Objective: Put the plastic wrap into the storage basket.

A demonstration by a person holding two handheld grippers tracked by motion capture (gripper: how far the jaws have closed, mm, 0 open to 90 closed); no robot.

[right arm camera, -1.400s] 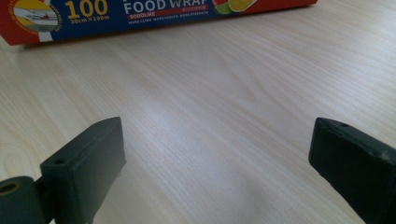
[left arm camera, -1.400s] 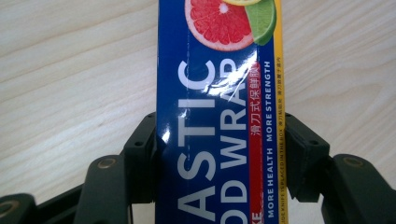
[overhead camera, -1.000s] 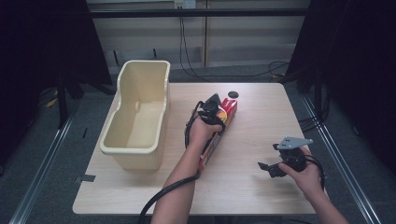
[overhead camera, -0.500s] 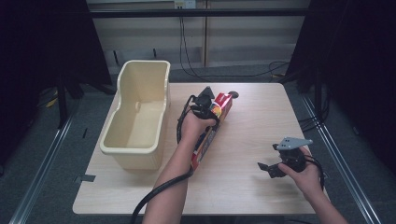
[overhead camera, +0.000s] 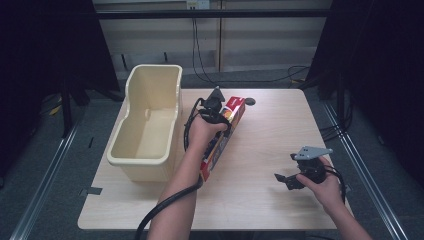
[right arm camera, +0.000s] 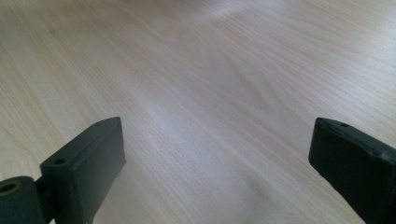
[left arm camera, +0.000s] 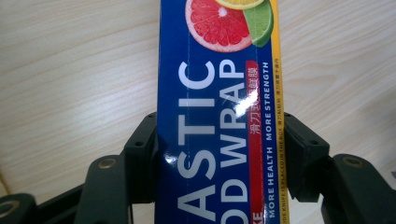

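A long box of plastic food wrap (overhead camera: pixel 233 111), blue and red with citrus pictures, lies lengthwise at the table's middle, just right of the cream tub (overhead camera: pixel 150 120). My left gripper (overhead camera: pixel 216 109) is shut on the box near its far end. In the left gripper view, both black jaws press the sides of the box (left arm camera: pixel 219 93), with my left gripper (left arm camera: pixel 219 154) above bare wood. My right gripper (overhead camera: pixel 286 180) rests near the table's front right, open. In the right gripper view, my right gripper (right arm camera: pixel 217 154) has its jaws wide apart with nothing between them.
The wooden table (overhead camera: pixel 270 135) has bare room between the box and my right gripper. A small dark round object (overhead camera: pixel 250 101) lies by the far edge, just beyond the box. The tub stands along the left edge. Cables trail on the floor behind.
My left gripper has carried the box a little farther from the person and slightly left, toward the tub. The right gripper has stayed put.
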